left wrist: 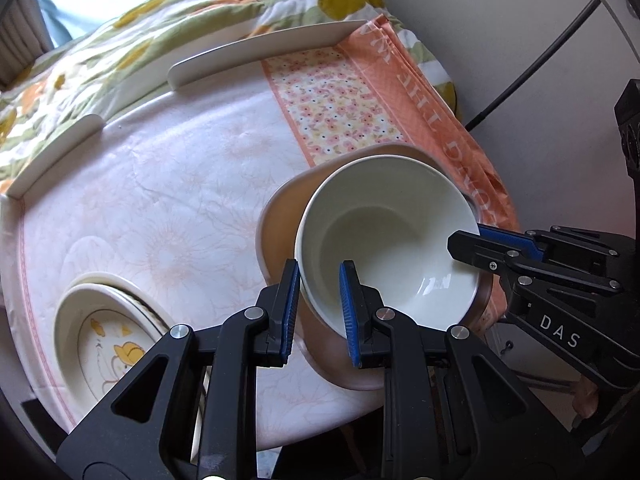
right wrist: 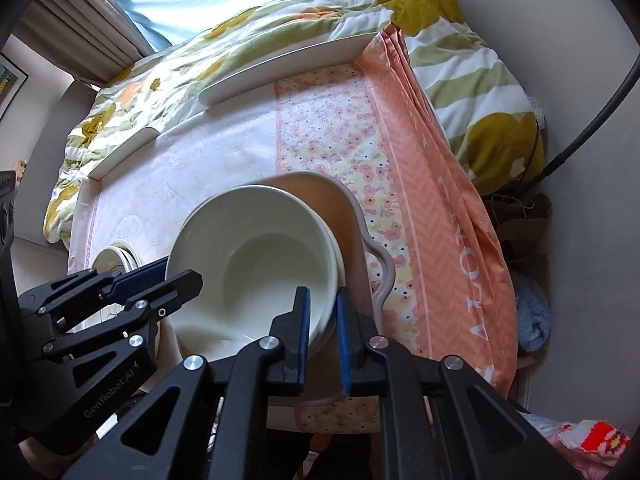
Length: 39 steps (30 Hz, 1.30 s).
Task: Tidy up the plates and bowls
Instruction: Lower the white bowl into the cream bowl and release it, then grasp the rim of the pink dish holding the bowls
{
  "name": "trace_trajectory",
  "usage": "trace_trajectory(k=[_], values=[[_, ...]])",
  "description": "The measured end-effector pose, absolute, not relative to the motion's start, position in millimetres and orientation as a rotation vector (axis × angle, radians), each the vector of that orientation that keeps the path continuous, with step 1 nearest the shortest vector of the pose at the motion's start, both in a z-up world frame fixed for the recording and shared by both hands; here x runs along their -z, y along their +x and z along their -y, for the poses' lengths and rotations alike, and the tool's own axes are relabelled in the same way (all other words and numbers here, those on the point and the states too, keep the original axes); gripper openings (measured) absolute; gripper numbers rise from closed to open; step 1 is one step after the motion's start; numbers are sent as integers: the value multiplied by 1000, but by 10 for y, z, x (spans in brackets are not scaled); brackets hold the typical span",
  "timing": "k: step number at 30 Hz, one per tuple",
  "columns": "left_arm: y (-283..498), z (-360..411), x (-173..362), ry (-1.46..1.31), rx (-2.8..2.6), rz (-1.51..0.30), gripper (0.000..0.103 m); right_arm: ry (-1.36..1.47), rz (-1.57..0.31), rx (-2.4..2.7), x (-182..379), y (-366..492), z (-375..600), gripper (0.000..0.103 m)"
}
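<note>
Left gripper (left wrist: 319, 312) and right gripper (right wrist: 323, 334): black angular linkage arms are joined by round silver pivot pins, and blue ribbed pads are fitted inside the fingers. "DAS" and "GenRobot.AI" are printed in pale letters on the bodies.

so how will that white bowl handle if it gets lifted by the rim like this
The white bowl looks glazed and glossy, so probably slick between the pads. It seems rigid ceramic, likely chippable against the brown bowl beneath. Each gripper pinches an opposite rim, which should limit tipping.

Both wrist views look steeply down, close over the round white plastic table (left wrist: 132, 184) (opposite sides), sharing the glossy cream ceramic bowl (left wrist: 384, 240) (right wrist: 256, 264).
</note>
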<state>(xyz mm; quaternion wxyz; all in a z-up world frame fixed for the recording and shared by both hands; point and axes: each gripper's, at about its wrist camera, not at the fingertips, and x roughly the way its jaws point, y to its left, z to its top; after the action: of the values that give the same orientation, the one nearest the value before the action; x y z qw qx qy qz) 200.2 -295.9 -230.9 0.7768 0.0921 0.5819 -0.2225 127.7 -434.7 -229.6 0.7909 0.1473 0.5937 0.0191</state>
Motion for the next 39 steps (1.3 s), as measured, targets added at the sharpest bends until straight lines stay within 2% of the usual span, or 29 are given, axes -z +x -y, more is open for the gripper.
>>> trace_trajectory(k=[6,13,14,16,17,18,20,21,22,24,28,35,39], values=[[1990,2859,2037,170,479,-1191,18,332,-1255,-40,2180,1219,4378,12],[1862,2628,1290,132,485,-946,19,250,-1120,-96,1661,1110,4428,12],[1830,2584,1217,134,471,-924,19,221,-1096,-104,1576,1079,4424,16],[1791,2492,1143,120,457,-901,19,174,-1053,-122,1437,1004,4418,42],[1774,2446,1133,112,447,-900,20,152,-1035,-132,1369,957,4415,76],[1751,2387,1142,98,437,-901,21,135,-1020,-140,1326,924,4410,99],[1723,2300,1191,70,437,-910,39,94,-980,-147,1243,843,4415,101],[1702,2258,1229,53,439,-916,75,75,-968,-146,1227,805,4418,101],[1662,2204,1260,38,426,-907,101,56,-963,-146,1227,771,4425,101],[1547,2110,1277,13,415,-863,103,34,-962,-145,1256,738,4440,101],[1466,2139,1467,106,405,-920,103,14,-954,-162,1400,663,4479,102],[1422,2280,1966,155,474,-1093,102,11,-1139,-124,1745,750,4604,102],[1498,2404,2241,166,475,-1175,98,-13,-1216,-128,2033,928,4620,102]])
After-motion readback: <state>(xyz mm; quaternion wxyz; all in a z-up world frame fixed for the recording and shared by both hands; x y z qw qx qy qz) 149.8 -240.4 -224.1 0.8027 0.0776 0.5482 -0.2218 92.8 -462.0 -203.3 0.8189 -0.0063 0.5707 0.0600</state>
